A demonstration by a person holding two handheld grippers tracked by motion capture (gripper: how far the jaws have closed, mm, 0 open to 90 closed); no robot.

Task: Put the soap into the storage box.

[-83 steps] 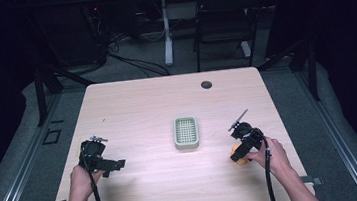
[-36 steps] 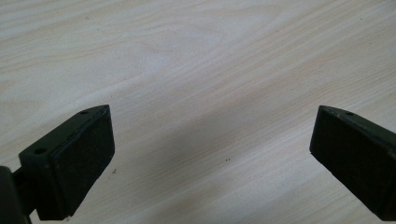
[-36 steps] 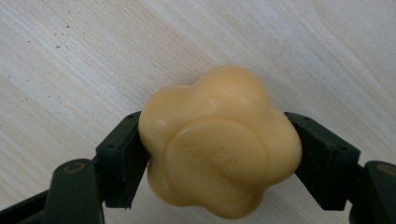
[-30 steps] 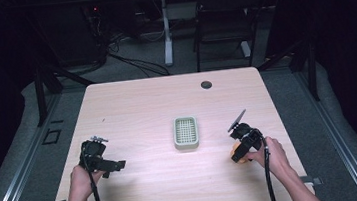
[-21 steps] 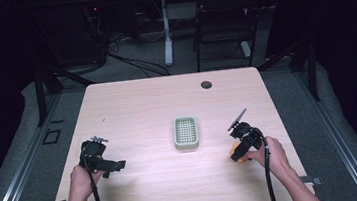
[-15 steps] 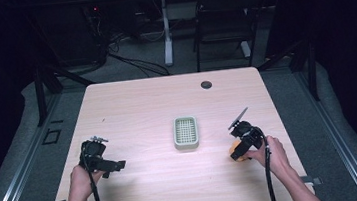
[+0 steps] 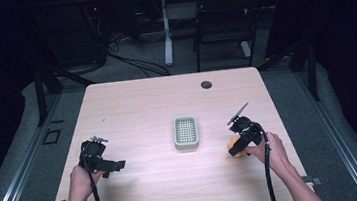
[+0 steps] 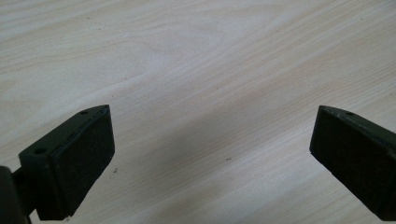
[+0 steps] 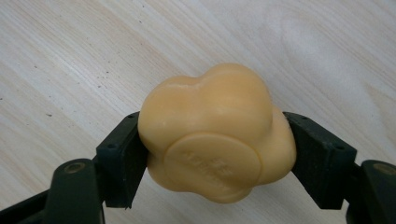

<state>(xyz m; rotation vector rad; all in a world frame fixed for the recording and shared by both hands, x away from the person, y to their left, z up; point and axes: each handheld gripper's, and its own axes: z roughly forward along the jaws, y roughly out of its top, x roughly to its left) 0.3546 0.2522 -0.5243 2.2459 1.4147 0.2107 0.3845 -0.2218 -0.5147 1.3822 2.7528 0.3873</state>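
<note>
soap (image 9: 215,140): yellow lump clamped between right claw (image 9: 212,154) jaws, low over the table (image 7: 137,110) | change: none, both hands as before | soap dish (image 7: 186,132): just left of right claw, likely destination | left claw (image 8: 210,154): jaws apart, idle

Desk (image 7: 147,109): pale wood-grain top, matt, smooth, with fine dark specks close up.
Soap bar (image 9: 217,133): yellow, waxy, smooth with a soft sheen, a round embossed stamp on one face; clamped in my right hand-held gripper (image 9: 217,154), whose jaws are matt black plastic.
My left hand-held gripper (image 8: 210,158): jaws faced with dull black pads.
Soap dish (image 7: 186,132): pale green, plastic-looking, with a gridded floor.
</note>
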